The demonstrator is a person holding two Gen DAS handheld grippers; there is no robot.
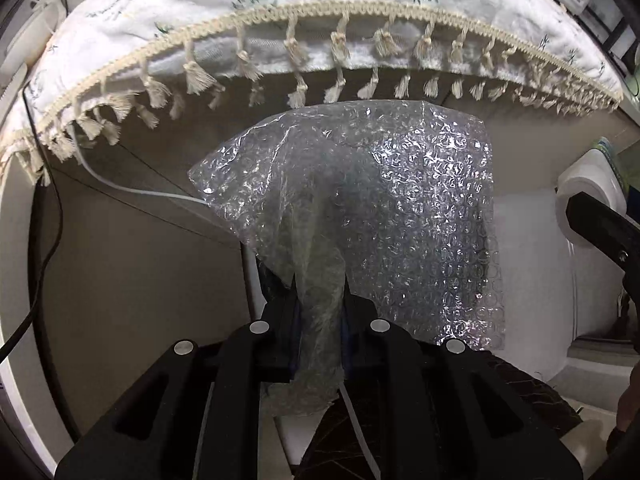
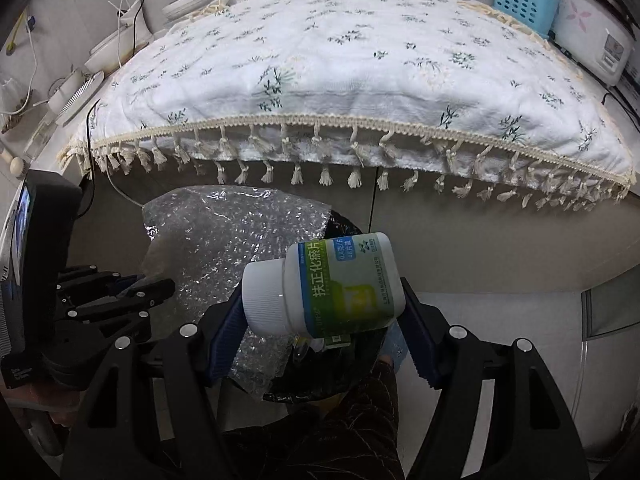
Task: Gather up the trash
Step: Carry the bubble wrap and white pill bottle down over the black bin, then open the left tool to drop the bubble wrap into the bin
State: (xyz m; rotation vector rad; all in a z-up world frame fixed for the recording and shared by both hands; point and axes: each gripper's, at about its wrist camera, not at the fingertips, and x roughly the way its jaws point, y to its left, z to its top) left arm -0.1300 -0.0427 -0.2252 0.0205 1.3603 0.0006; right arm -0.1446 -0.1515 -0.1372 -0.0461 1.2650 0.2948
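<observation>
My left gripper is shut on a sheet of clear bubble wrap and holds it up below the table edge. In the right wrist view the bubble wrap hangs over a black-lined trash bin, with the left gripper at the left. My right gripper is shut on a white medicine bottle with a green label, held on its side above the bin, cap to the left.
A table with a white floral cloth and tassel fringe spans the top. A blue basket and a rice cooker stand at its back right. Cables hang at the left. A white container is at the right.
</observation>
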